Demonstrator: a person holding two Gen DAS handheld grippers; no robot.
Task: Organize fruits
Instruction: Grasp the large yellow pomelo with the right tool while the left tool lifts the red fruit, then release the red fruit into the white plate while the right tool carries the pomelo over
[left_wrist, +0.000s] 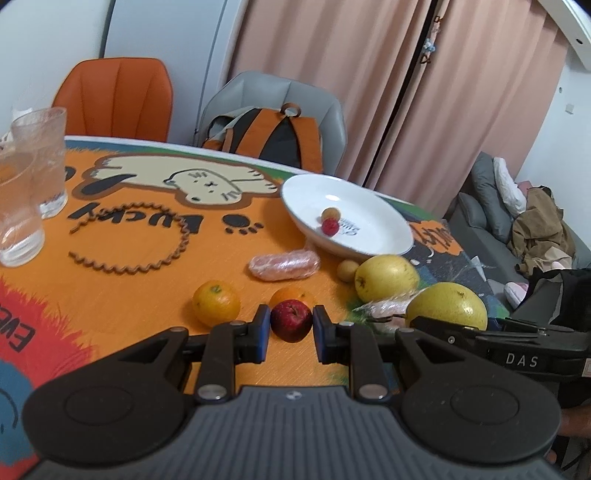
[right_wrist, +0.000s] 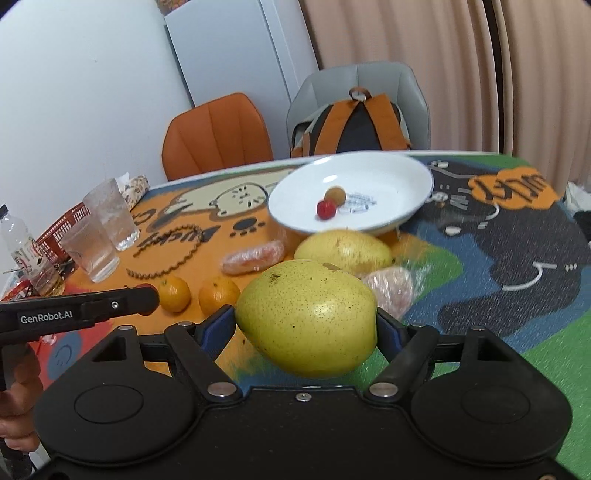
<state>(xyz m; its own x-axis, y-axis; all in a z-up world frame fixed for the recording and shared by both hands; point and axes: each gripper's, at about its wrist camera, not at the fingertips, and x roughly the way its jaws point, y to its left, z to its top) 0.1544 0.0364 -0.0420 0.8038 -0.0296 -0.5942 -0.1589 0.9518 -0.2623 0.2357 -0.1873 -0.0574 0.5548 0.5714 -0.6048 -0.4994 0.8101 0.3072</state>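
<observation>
My left gripper is shut on a small dark red fruit, just in front of two oranges. My right gripper is shut on a big yellow-green pear, its pads pressing both sides. In the left wrist view that pear shows at the right. A second pear lies behind it, before the white plate. The plate holds a small red fruit and a small tan fruit.
Two plastic-wrapped items and a small tan fruit lie on the patterned mat. Two glasses stand at the left with a wooden chain beside them. A bottle, red basket, two chairs and a backpack sit behind.
</observation>
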